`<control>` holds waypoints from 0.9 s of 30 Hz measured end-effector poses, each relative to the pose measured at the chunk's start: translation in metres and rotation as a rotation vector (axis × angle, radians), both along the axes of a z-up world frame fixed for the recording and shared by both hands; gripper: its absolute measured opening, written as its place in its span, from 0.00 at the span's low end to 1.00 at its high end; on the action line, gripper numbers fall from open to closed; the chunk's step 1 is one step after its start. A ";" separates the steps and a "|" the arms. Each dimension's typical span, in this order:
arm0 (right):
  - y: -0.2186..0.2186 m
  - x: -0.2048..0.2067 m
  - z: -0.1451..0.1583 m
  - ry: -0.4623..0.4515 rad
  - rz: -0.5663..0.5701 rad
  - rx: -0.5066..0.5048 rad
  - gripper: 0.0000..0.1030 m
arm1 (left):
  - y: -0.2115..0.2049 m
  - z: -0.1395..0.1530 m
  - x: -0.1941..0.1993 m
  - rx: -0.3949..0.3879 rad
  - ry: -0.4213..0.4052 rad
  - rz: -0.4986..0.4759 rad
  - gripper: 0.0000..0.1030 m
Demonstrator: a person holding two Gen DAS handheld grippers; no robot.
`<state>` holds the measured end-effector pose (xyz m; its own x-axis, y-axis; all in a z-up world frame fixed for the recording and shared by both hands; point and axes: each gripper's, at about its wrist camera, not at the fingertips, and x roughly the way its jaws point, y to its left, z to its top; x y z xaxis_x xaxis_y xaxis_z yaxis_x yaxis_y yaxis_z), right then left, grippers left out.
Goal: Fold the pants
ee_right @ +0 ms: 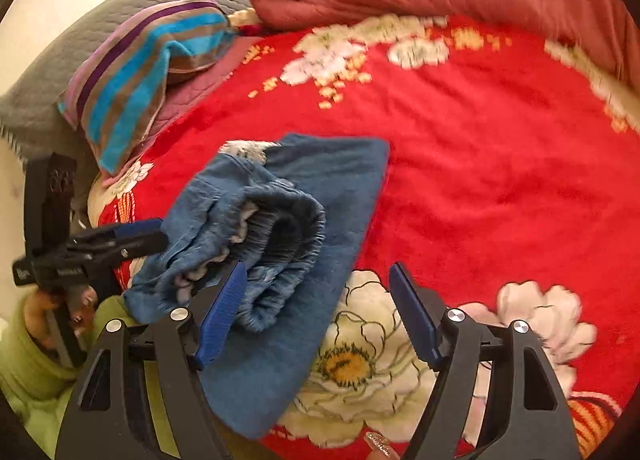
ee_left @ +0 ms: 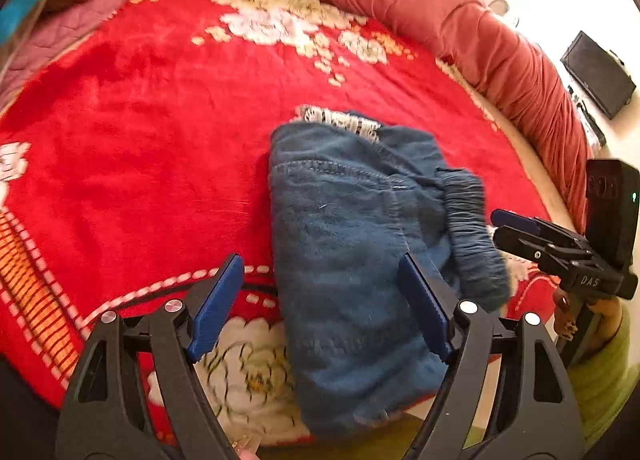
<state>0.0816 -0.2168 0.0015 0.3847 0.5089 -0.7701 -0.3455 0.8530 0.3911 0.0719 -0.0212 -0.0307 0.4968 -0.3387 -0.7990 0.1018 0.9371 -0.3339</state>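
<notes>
Now the folded blue pants [ee_left: 360,260] lie on the red blanket [ee_left: 140,120], waistband bunched at three o'clock. Both the left gripper [ee_left: 320,300] and right gripper [ee_right: 316,312] gape wide, holding nothing. Smoothing that waistband flat would likely tidy the fold.
</notes>
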 end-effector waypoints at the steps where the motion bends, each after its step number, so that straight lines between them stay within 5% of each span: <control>1: 0.002 0.003 -0.004 0.013 0.001 0.003 0.67 | 0.000 -0.003 0.002 -0.003 0.005 -0.003 0.70; 5: 0.008 0.012 -0.019 0.061 0.008 0.039 0.60 | -0.007 -0.011 0.012 0.008 0.012 -0.023 0.69; 9: 0.015 0.015 -0.024 0.053 0.025 0.055 0.55 | -0.015 -0.010 0.015 0.017 0.001 -0.045 0.52; 12: 0.022 0.016 -0.022 0.043 0.074 0.077 0.30 | -0.019 -0.008 0.017 0.027 -0.007 -0.057 0.36; 15: 0.026 0.015 -0.008 -0.014 0.090 0.059 0.16 | -0.022 -0.002 0.020 0.041 -0.022 -0.061 0.27; 27: 0.044 0.065 0.036 -0.185 0.115 0.012 0.13 | -0.004 0.038 0.060 0.054 -0.127 0.018 0.23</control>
